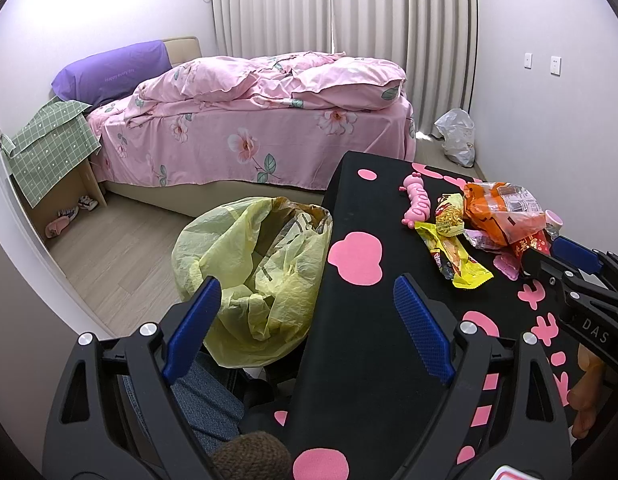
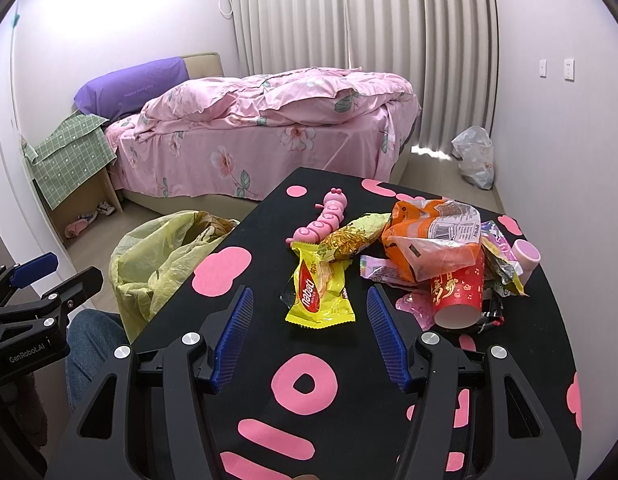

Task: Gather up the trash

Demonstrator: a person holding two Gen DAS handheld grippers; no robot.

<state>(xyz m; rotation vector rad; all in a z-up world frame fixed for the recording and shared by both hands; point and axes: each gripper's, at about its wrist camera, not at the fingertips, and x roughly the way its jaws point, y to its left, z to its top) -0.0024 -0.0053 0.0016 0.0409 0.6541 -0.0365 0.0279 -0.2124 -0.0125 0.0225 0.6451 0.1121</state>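
I am holding my right gripper (image 2: 309, 332) low over the table (image 2: 213, 320), its ribbed blue pads spread wide and gripping nothing. Just ahead of the gap, the yellow wrapper (image 2: 319, 294) is lying flat on the black cloth, a glossy, crinkled foil with serrated ends and a red logo. Behind it a gold snack packet (image 2: 355, 236) is leaning against a pink plastic caterpillar toy (image 2: 323, 218) made of rounded segments. To the right, the rest of the litter is piling together: a puffy orange and clear plastic bag (image 2: 425, 240), a pale pink wrapper (image 2: 383, 270), and a red paper cup (image 2: 457, 292) tipped on its side with its open mouth facing me; I cannot tell whether anything is in it. A small pink cylinder (image 2: 527, 256) is standing at the pile's far edge.

My left gripper (image 1: 307, 316) is hovering with its fingers wide apart too, one pad over the table edge and the other over the bin bag (image 1: 249, 264). That bag is thin, translucent yellow plastic, wrinkled and sagging open on the floor just beside the table's left side; crumpled film and something brownish are showing inside. The cloth is matte black with flat pink felt-like shapes. A soft pink floral bed (image 1: 249, 120) is standing well beyond, and a white plastic bag (image 1: 457, 136) is slumping near the curtain.
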